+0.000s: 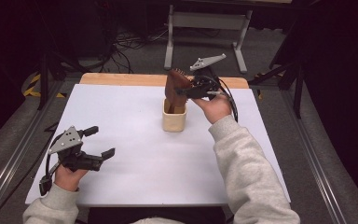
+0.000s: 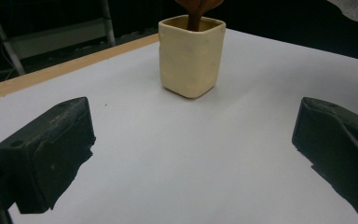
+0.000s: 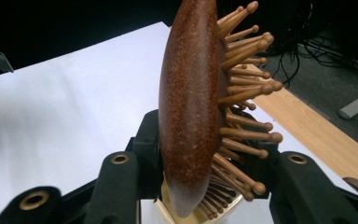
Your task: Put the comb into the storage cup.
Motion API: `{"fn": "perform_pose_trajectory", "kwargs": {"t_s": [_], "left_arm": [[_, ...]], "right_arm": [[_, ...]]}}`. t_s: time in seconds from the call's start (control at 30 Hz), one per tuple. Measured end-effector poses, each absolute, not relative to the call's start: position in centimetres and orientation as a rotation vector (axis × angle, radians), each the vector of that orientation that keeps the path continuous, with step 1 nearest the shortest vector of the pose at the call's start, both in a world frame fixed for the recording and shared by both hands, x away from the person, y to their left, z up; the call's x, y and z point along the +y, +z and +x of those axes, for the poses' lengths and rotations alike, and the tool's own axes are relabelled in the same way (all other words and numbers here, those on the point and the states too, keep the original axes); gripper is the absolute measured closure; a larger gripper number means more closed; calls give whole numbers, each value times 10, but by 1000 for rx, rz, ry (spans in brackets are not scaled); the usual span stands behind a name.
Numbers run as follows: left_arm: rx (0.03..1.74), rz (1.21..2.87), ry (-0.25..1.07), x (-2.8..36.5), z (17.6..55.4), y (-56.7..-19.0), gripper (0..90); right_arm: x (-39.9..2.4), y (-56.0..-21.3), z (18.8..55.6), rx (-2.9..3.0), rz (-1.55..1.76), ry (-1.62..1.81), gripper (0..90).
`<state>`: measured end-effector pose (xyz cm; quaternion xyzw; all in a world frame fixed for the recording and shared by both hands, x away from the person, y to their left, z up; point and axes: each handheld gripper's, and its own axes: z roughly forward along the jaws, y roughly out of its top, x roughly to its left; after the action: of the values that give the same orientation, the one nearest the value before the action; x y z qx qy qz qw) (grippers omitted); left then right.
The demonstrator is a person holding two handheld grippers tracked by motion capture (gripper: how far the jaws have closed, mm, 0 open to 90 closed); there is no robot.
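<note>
The brush (image 1: 176, 84) stands upright with its handle end down inside the cup (image 1: 174, 119), its head above the rim. It is brown wood, and in the right gripper view its wooden pins (image 3: 247, 84) stick out to one side of the head. The right gripper (image 1: 189, 89) has its fingers (image 3: 116, 186) pinching the brush head from both sides, one on the smooth back, the other among the pins. The hand (image 1: 214, 107) that carries it reaches in from the right, just beside the cup.

The cup is cream and squarish, and stands toward the far middle of the white bench (image 1: 135, 140), whose far edge shows a strip of bare wood (image 1: 121, 79).

The left gripper (image 1: 103, 142) is well apart, near the front left corner of the bench. Its fingers (image 2: 46, 149) are spread wide with nothing between them, pointing toward the cup.
</note>
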<state>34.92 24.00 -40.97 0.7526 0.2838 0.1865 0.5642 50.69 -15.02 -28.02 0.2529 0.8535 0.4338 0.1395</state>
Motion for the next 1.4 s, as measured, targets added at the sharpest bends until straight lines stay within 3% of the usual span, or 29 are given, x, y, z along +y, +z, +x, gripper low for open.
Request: {"fn": "perform_pose_trajectory", "kwargs": {"t_s": [0.67,0.87,1.13,1.23,1.4], "left_arm": [[670,1780,423,239,350,-410,0],[668,1781,420,239,350,-410,0],[666,1784,419,239,350,-411,0],[668,1785,413,238,350,-411,0],[667,1783,421,239,350,-410,0]], "right_arm": [[-146,-288,510,2499,746,1222,517],[-147,-286,508,2457,718,1197,391],[-152,-284,510,2362,696,1207,52],[-156,-282,510,2322,702,1208,0],[-162,-278,505,2274,702,1195,0]]}}
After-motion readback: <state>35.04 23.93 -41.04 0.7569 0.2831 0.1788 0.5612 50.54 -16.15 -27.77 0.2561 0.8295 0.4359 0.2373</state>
